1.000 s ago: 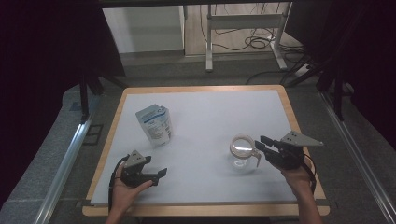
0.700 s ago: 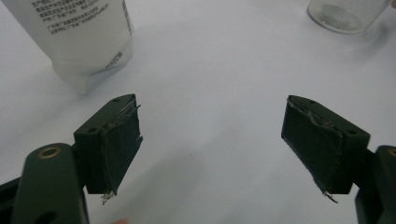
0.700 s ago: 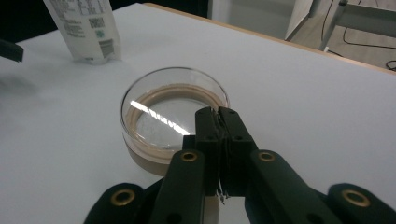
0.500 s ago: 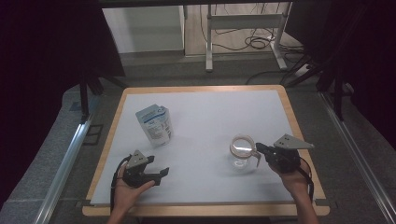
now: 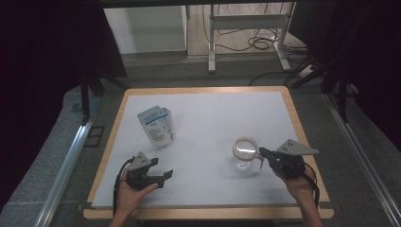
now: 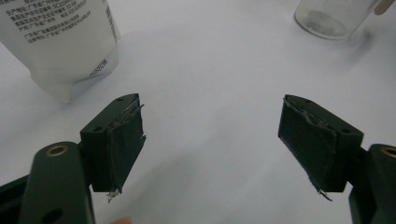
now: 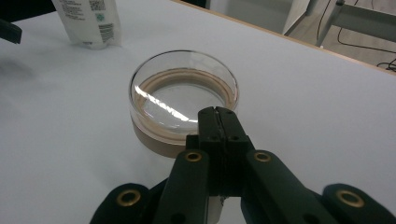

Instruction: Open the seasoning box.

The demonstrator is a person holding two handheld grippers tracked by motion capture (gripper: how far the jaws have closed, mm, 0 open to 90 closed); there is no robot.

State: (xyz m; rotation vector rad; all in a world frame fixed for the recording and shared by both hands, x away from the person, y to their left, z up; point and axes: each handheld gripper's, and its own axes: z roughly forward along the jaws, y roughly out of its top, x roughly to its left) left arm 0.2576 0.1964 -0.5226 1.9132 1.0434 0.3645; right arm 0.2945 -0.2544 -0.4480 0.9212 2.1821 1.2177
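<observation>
Right fingers [image 7: 218, 116]: clenched tight, pads together, nothing seen between them; tips at the near rim of the jar lid, contact not certain.
Left fingers [image 6: 212, 135]: released, spread wide, nothing between; hovering low over bare bench.
Right gripper [image 5: 263, 153]: held by the right hand, pointing at the jar from its right side.
Left gripper [image 5: 163, 176]: near the front left of the bench, well apart from jar and pouch.
Jar [image 5: 245, 153]: clear glass, upright, right of centre on the bench; lid [image 7: 184, 91] glass-topped with a tan ring, seated on the mouth.
Pouch [image 5: 156, 126]: white, printed, standing left of centre, well apart from the jar.
Bench [image 5: 213, 109]: white sheet on a wooden-edged top.
Risk, slide: jar unbraced; push from clenched fingers likely to shove it across the smooth sheet.
Risk, tip: force high on the lid could topple the jar.
Risk, lid: seated ring may stick and lift the whole jar.
</observation>
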